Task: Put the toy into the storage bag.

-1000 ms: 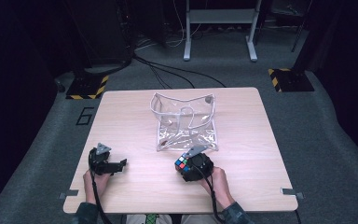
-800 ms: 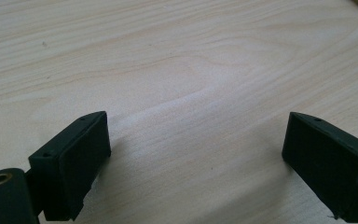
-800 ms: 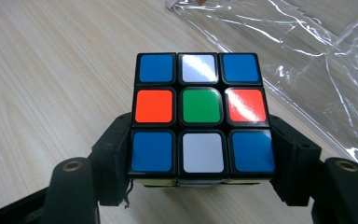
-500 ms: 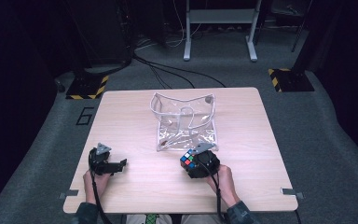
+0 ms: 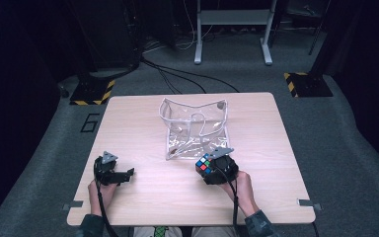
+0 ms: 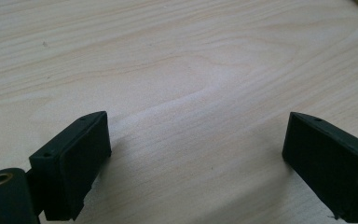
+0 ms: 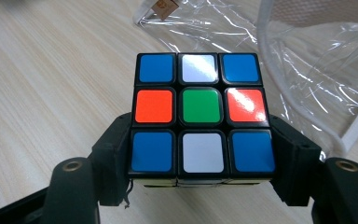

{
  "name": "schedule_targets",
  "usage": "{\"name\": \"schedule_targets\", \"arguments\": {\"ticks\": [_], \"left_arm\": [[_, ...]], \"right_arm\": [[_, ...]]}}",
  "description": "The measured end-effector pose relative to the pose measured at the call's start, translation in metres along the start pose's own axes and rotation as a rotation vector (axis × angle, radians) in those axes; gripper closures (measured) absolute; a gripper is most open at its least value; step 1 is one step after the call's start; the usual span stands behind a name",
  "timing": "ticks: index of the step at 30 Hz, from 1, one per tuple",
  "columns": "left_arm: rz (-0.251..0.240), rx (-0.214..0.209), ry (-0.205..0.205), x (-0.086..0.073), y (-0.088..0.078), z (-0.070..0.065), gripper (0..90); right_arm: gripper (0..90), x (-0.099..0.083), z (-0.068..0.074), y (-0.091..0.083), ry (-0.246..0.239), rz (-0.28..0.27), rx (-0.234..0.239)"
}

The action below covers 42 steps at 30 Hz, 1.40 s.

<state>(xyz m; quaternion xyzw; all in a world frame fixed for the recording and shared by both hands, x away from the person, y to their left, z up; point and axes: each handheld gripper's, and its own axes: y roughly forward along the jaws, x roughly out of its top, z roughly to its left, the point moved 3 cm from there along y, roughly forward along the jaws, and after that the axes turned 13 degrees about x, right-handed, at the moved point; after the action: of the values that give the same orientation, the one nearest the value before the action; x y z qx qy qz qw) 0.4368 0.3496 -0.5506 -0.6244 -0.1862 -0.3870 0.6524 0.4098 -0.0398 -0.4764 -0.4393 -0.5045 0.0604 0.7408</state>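
Wooden table (image 5: 143, 123): cube travelling toward the clear pouch (image 5: 195, 126).
The right gripper (image 5: 216, 167) is clamping the puzzle cube (image 7: 200, 119), having lifted nearer the pouch mouth; the left gripper (image 6: 196, 158) is resting open, empty.

Numeral "6" on the floor (image 5: 90, 122)

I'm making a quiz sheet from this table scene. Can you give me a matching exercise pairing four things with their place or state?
Things:
1. multicoloured puzzle cube
2. clear plastic pouch with white trim
3. left gripper
4. light wooden table

States:
A. jaws open, nothing between them
B. clamped between the right gripper jaws
C. bears everything
D. lying mid-table, beyond the cube

Pairs: 1-B, 2-D, 3-A, 4-C
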Motion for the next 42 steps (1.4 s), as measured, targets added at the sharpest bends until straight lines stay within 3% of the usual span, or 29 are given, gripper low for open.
{"name": "schedule_targets", "arguments": {"ticks": [11,29,32,33,42], "left_arm": [[0.001,0.000,0.000,0.000,0.000,0.000,7.3],[0.001,-0.001,-0.001,0.000,0.000,0.000,7.4],[0.001,-0.001,-0.001,0.000,0.000,0.000,7.4],[0.002,-0.001,-0.001,0.000,0.000,0.000,7.4],[0.001,-0.001,-0.001,0.000,0.000,0.000,7.4]], "right_arm": [[33.4,0.006,-0.006,-0.013,0.019,-0.016,-0.015],[33.4,0.015,-0.016,-0.030,-0.003,-0.033,-0.032],[33.4,0.016,-0.016,-0.033,0.015,-0.033,-0.036],[33.4,0.017,-0.018,-0.035,-0.011,-0.034,-0.037],[33.4,0.021,-0.020,-0.042,-0.015,-0.037,-0.043]]}}
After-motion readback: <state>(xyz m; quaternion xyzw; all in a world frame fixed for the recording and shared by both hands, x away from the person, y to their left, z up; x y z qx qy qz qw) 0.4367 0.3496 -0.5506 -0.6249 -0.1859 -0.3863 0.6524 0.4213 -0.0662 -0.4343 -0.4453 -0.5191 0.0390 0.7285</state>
